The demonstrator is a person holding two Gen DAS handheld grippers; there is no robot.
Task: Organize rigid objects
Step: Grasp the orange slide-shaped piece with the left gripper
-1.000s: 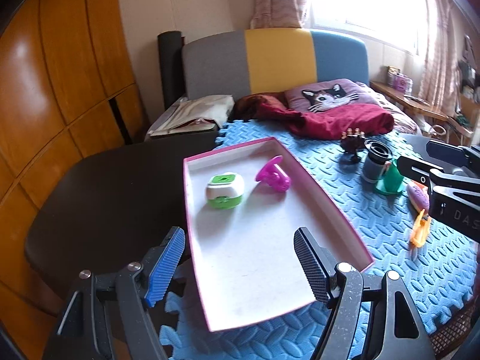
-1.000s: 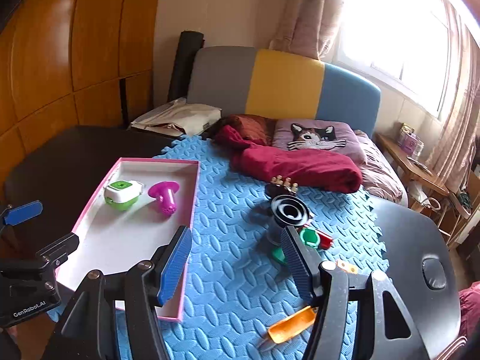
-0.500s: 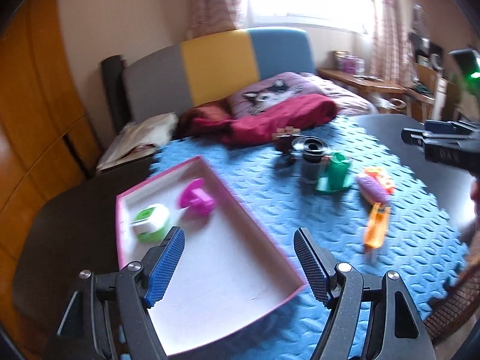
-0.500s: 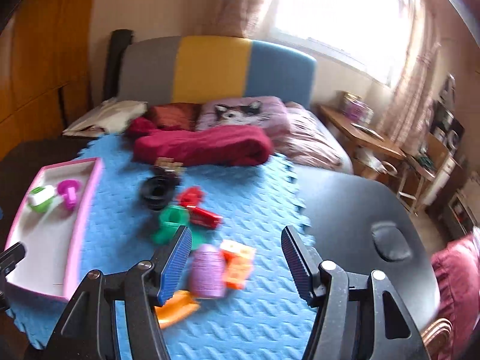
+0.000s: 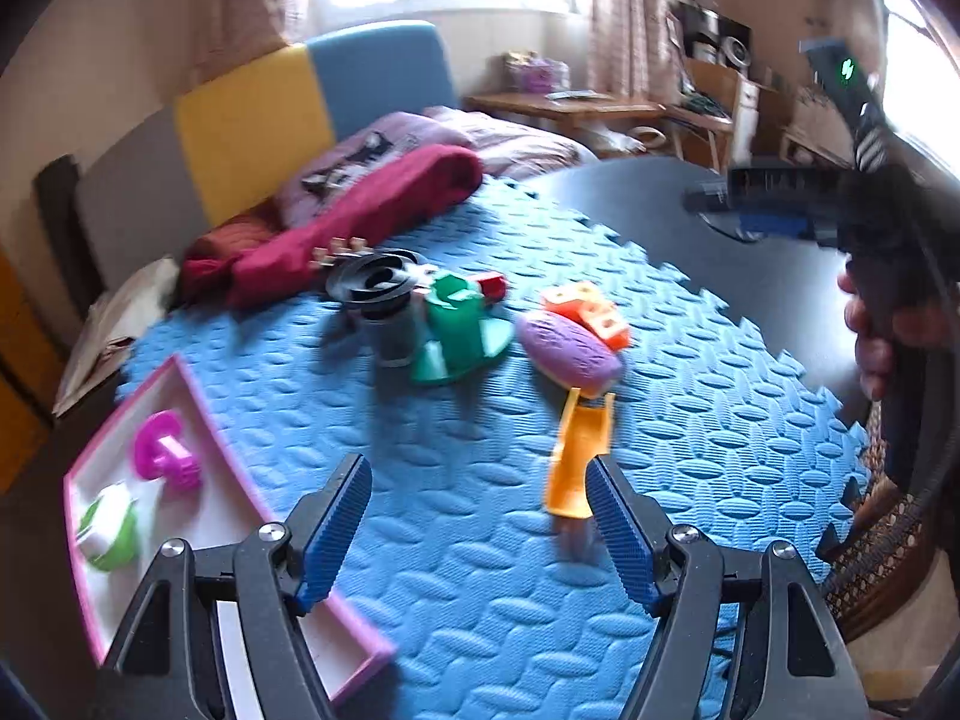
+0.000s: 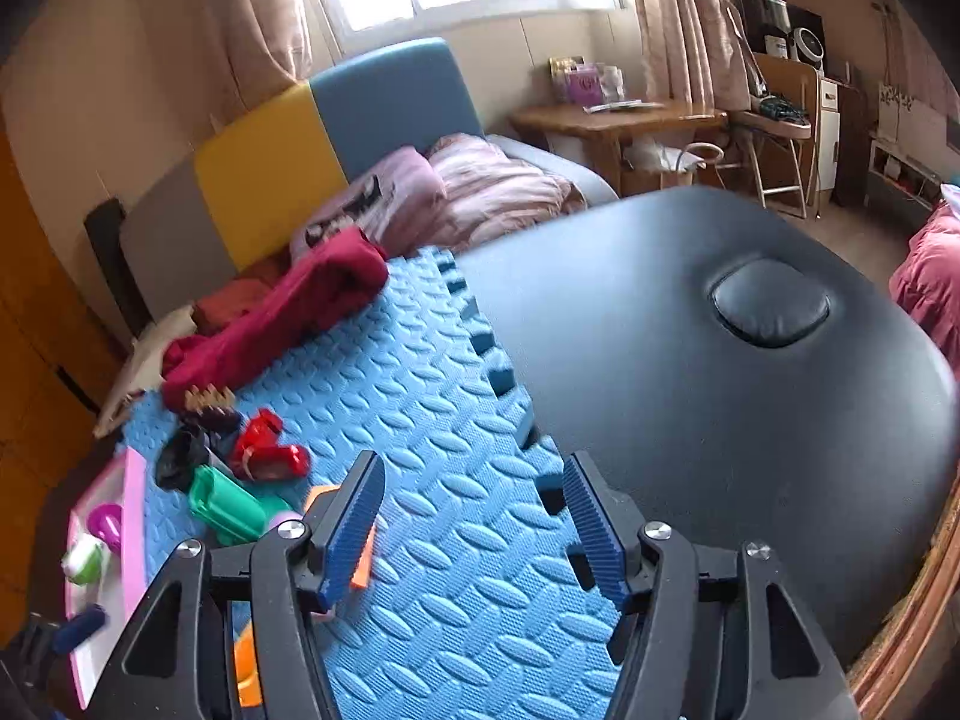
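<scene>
We hover both tongs empty: left gripper (image 5: 480, 525) and right gripper (image 6: 474, 519) gape half-wide. We judge we are picking the next toy; the orange piece (image 5: 577, 456) lies nearest, needing the left lowered astride it.

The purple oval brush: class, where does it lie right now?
In the left wrist view the purple oval brush lies on the blue foam mat, right of the green piece, against the orange block, just beyond the orange scoop.

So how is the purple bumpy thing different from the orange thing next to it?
The purple bumpy thing is fat, rounded and oval with a textured skin; the orange thing is thin, long and smooth with a forked end. The purple one lies farther from the left tongs, the orange one right by them. Both lie loose on the blue mat.
</scene>
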